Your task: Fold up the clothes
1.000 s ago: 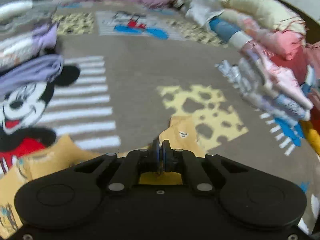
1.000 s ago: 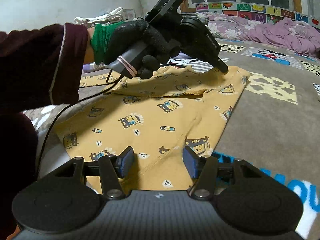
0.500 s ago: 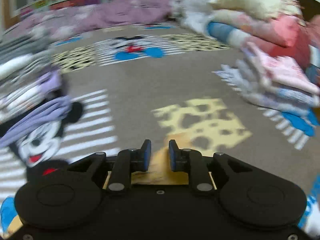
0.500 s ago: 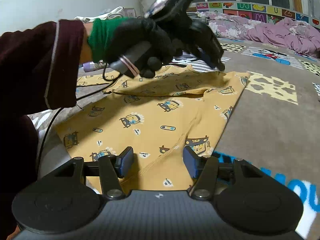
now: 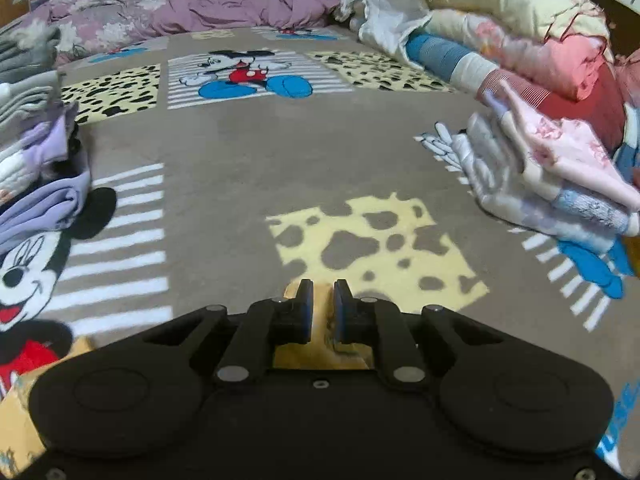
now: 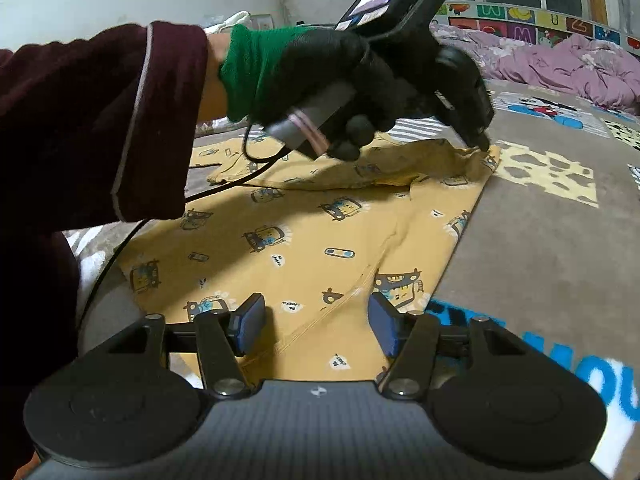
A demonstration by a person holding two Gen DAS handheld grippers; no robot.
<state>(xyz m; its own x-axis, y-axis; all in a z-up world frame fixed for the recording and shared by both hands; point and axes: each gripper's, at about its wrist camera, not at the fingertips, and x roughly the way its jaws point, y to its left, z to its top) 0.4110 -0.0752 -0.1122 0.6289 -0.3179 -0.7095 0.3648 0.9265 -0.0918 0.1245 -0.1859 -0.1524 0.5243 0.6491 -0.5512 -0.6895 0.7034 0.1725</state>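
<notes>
A yellow garment point(image 6: 320, 232) printed with small cartoon cars lies flat on the patterned grey blanket point(image 6: 540, 240), its far part folded over on itself. My left gripper point(image 6: 478, 142), held by a black-gloved hand point(image 6: 360, 92), has its tips at the garment's far right corner. In the left wrist view its fingers point(image 5: 305, 300) stand slightly apart above the yellow cloth point(image 5: 322, 344), holding nothing. My right gripper point(image 6: 316, 312) hovers wide open over the garment's near edge, with a seam running between its blue pads point(image 6: 250, 320).
Stacks of folded clothes stand at the left point(image 5: 36, 184) and at the right point(image 5: 560, 168) of the blanket. A crumpled purple duvet point(image 5: 240, 4) lies at the far end. A dark red sleeve point(image 6: 100, 120) and a black cable point(image 6: 224, 188) cross the garment's left side.
My left gripper, shut on the garment's corner a second ago, has opened and let it go at the far right edge. The right gripper has stayed open in place.
</notes>
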